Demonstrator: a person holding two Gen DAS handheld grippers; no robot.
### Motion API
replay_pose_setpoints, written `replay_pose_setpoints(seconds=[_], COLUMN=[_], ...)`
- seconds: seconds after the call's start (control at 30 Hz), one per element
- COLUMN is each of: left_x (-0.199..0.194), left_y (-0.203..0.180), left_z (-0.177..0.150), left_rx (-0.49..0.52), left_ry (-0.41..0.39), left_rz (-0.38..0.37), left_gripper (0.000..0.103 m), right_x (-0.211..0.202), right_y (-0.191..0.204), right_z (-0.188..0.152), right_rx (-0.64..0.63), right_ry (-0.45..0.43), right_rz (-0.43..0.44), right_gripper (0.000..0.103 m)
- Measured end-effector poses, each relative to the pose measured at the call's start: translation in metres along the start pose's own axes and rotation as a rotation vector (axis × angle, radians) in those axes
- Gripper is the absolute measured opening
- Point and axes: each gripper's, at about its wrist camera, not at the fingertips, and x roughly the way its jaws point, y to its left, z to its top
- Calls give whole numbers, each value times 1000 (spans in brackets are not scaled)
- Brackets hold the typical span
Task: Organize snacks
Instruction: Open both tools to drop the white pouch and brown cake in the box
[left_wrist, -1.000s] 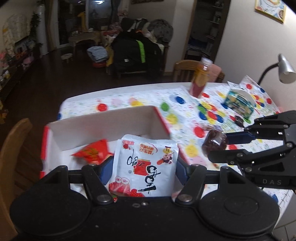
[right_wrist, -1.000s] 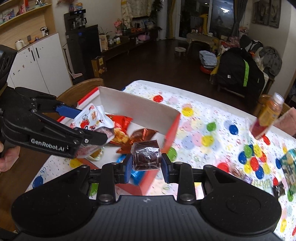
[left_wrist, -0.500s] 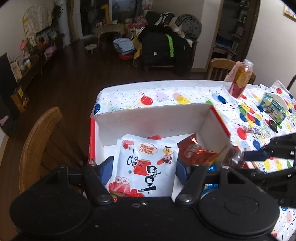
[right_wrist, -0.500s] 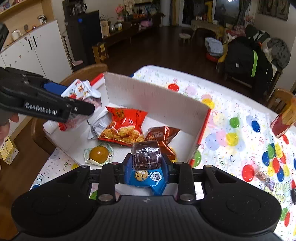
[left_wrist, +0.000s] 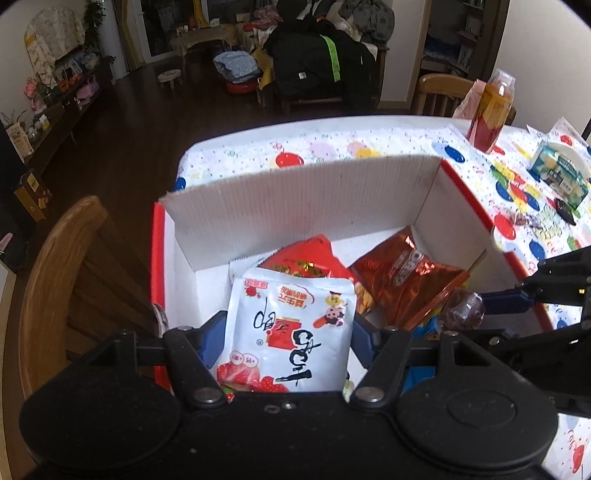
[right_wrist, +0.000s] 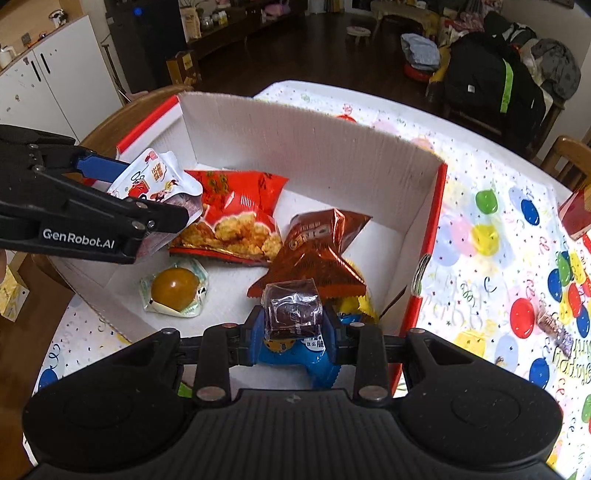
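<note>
Both grippers loaded, both hanging over the open white corrugated cardboard box with red outer edges (right_wrist: 317, 147) that sits on the balloon-print tablecloth (right_wrist: 491, 236)

Left gripper (left_wrist: 286, 332) clenched on a flat white plastic snack pouch with red print and strawberries (left_wrist: 291, 328), pouch standing upright between the jaws, squeezed at both side edges. Right gripper (right_wrist: 293, 325) clenched on a small dark brown block in clear wrapper (right_wrist: 293, 310), pinched square between the blue pads

Step in hand, as I read it: drop both into the box. Below and ahead of the right jaws the floor is crowded: shiny brown foil packet (right_wrist: 317, 254) just ahead, blue wrapped snack (right_wrist: 295, 354) directly under, yellow wrapper beside it. Red bag printed with fried pieces (right_wrist: 236, 218) lies ahead of the left jaws, round amber item in clear wrap (right_wrist: 175, 290) off to their near side, bare white floor around it

To do it well: lower first, release low so the block doesn't bounce off the foil (it's slippery-looking, likely). Pouch is wide and floppy, so lay it flat toward the bare floor by the near-left wall rather than opening from height. Keep the two grippers apart; they're near each other over one box. More wrapped bits remain on the cloth outside (right_wrist: 554, 326), so task not finished
</note>
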Motion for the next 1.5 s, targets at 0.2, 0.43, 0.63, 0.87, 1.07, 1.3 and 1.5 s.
replay_pose_setpoints(seconds=[0.2,0.43,0.63,0.87,1.07,1.3,1.5], left_x=[12,20,22,20,8,-14,-33], left_y=[0,-6,-10,-13,-17,-23,-32], left_z=[-7,-16,-19,-19,-18,-16,-13], left_rx=[-9,21,44,46,44,32,33], left_ry=[26,51,75,78,41,-11,-61], left_rz=[-2,12,19,31,21,0,-17], left_gripper=[66,66,67,68,81,84,88], right_x=[7,7,8,-1,-19,-43,-66], right_y=[2,5,7,8,3,-6,-15], right_z=[-3,-4,-4,-7,-12,-17,-24], right_rx=[-4,-15,-19,-48,-32,7,32], right_ry=[11,4,11,0,-46,-87,-130], right_rz=[-11,-29,-35,-27,-5,5,9], right_gripper=[32,32,32,32,53,62,64])
